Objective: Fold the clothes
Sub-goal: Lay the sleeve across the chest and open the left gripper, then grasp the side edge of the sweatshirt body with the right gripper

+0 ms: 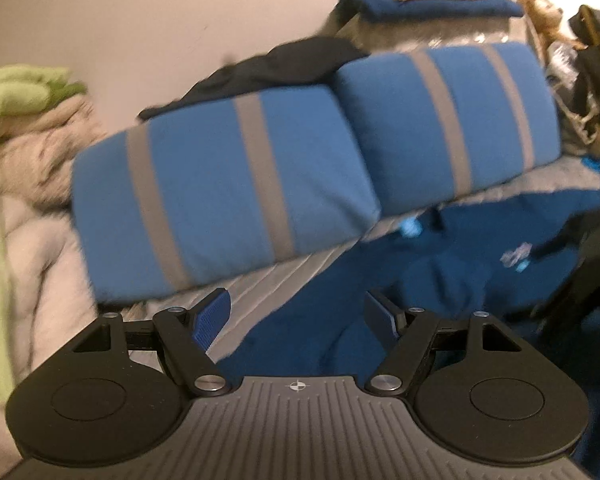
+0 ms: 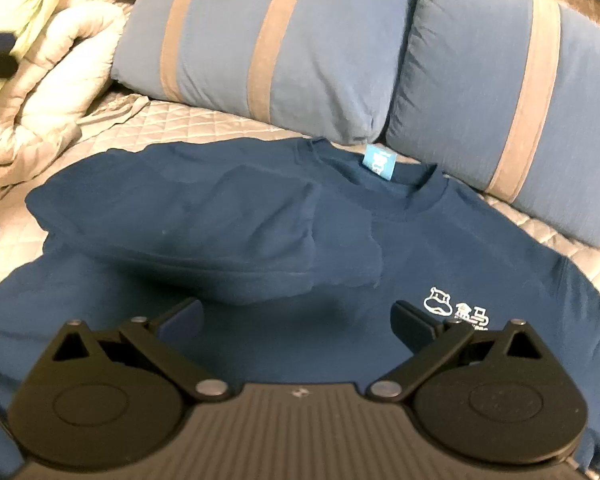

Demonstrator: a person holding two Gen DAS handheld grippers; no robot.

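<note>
At the far left of the right wrist view a pale rumpled comforter (image 2: 48, 80) is heaped on the quilted grey bedspread (image 2: 204, 124). To its right, along the far side of the bed, two blue pillows with grey stripes stand side by side, touching: the left pillow (image 2: 260, 48) and the right pillow (image 2: 512, 92).

Near to them the navy T-shirt (image 2: 420, 248) lies spread front-up on the bedspread, its collar with a light blue neck tag (image 2: 378, 164) just beside the gap between the pillows. The shirt's left part is folded inward over the chest, making a doubled flap (image 2: 204, 236). A white printed logo (image 2: 456, 308) sits on the right of the chest.

The right gripper (image 2: 298, 316) hovers over the near part of the shirt, fingers spread wide, holding nothing.

In the left wrist view, which is tilted and blurred, a green cloth (image 1: 4, 120) hangs at the far left, and the same pillows fill the middle. The left gripper (image 1: 298, 312) is wide open and empty above what seems to be the shirt's edge, bedspread under its left finger.
</note>
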